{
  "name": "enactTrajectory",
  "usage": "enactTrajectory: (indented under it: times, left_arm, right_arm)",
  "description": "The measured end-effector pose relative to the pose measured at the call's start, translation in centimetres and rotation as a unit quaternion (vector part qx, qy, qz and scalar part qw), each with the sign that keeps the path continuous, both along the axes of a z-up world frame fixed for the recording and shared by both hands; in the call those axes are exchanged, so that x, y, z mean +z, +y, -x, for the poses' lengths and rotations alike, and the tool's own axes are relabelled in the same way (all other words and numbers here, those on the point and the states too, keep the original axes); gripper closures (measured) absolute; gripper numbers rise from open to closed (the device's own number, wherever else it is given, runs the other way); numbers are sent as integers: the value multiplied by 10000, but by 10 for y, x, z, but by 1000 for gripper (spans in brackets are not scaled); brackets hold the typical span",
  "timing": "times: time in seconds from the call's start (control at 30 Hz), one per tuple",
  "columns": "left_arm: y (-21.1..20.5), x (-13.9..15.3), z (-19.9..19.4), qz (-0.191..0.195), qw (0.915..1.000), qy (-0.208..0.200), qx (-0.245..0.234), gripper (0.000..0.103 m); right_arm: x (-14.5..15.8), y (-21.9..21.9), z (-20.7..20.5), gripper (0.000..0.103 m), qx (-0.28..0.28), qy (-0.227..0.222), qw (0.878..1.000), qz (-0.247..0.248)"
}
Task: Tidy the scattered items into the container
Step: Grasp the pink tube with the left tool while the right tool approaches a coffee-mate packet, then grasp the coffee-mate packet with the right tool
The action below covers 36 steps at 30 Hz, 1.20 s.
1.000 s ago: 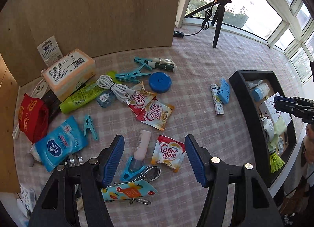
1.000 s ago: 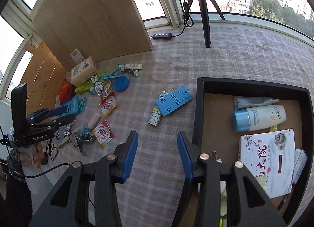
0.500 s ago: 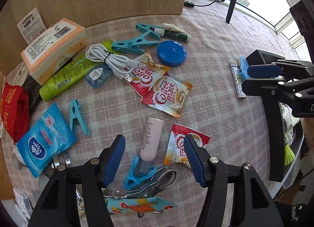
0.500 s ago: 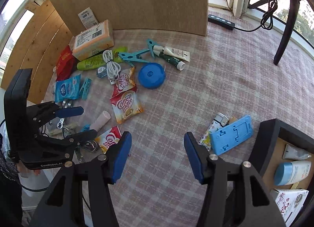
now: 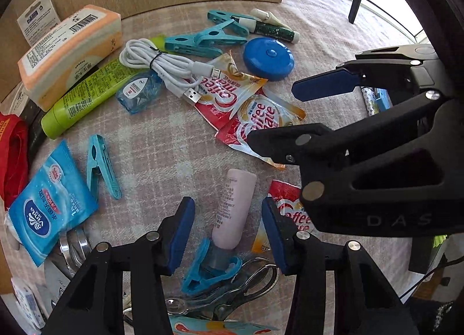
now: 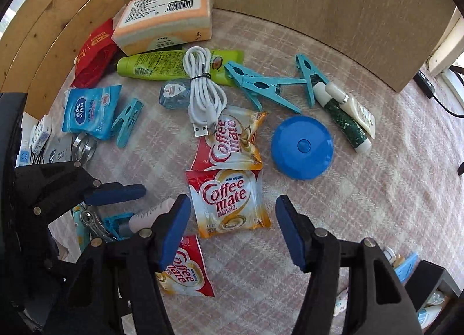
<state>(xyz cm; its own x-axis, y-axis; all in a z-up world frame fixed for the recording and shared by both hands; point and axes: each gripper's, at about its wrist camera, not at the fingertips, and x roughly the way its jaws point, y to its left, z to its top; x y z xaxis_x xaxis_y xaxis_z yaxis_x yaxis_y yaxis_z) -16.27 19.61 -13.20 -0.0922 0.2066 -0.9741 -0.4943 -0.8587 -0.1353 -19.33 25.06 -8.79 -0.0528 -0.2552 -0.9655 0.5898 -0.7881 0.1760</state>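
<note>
Left gripper [image 5: 227, 230], lowered and closing around the pink plastic tube [image 5: 234, 208]; right gripper [image 6: 232, 227], arrived, spreads over the red Coffee-mate sachet [image 6: 229, 198] at 12 o'clock

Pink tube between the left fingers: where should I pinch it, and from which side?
Grip the pink tube across its mid-body, coming straight down from above. It lies flat with its length running between the left hand-held gripper's closing pads, which do not touch it yet. Stay clear of the cap end, which sits in a blue clip.
</note>
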Motion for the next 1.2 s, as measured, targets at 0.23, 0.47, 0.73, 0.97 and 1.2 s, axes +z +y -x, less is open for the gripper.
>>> enactTrajectory:
  times: [0.23, 0.47, 0.73, 0.97, 1.2]
  left_arm:
    - [-8, 1, 0, 52, 9999, 59, 83, 78]
    - [-11, 2, -5, 55, 9998, 135, 121, 84]
    - [-10, 10, -8, -84, 9995, 189, 244, 84]
    - [-5, 17, -13, -55, 9993, 304, 225, 84]
    - [-15, 43, -17, -235, 9980, 455, 382, 84]
  right_arm:
    - [-9, -8, -2, 36, 223, -5, 9997, -65]
    - [-11, -14, -14, 47, 463, 340, 9972, -476]
    - [-3, 13, -10, 94, 107, 165, 9989, -421]
    - [0, 31, -7, 100, -187, 209, 9991, -309]
    - [22, 52, -5, 100, -584, 292, 9979, 25]
